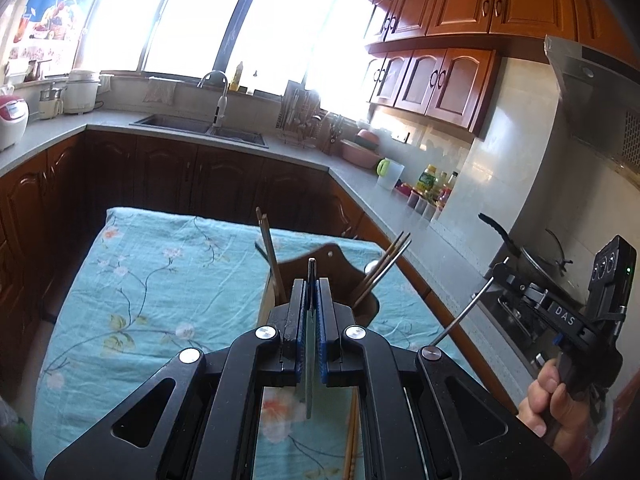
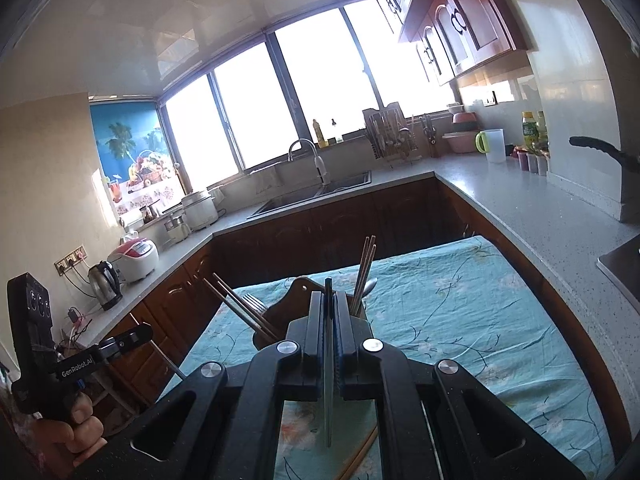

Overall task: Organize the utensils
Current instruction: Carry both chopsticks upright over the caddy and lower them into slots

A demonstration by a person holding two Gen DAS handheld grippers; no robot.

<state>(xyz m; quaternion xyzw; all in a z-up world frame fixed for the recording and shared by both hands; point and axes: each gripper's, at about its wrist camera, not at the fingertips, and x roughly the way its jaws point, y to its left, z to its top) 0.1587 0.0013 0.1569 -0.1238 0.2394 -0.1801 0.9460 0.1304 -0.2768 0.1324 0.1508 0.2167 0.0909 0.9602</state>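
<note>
My left gripper point(image 1: 311, 286) is shut on a thin flat metal utensil point(image 1: 309, 376), held on edge above the table. My right gripper point(image 2: 329, 300) is shut on a similar flat metal utensil point(image 2: 328, 400); it also shows at the right of the left wrist view point(image 1: 500, 270), gripping a thin metal rod. A dark brown utensil holder point(image 1: 332, 264) stands just beyond both grippers, with chopsticks point(image 1: 272, 252) in its left part and more chopsticks point(image 1: 384, 268) in its right part. In the right wrist view the holder point(image 2: 296, 292) also contains a fork point(image 2: 253, 303).
The table wears a turquoise floral cloth point(image 1: 160, 288). Loose chopsticks point(image 2: 356, 456) lie on it below the grippers. Grey counters with a sink point(image 1: 200, 126), dish rack point(image 1: 300, 116), bottles point(image 1: 430, 184) and a stove pan point(image 1: 536, 256) wrap around behind and to the right.
</note>
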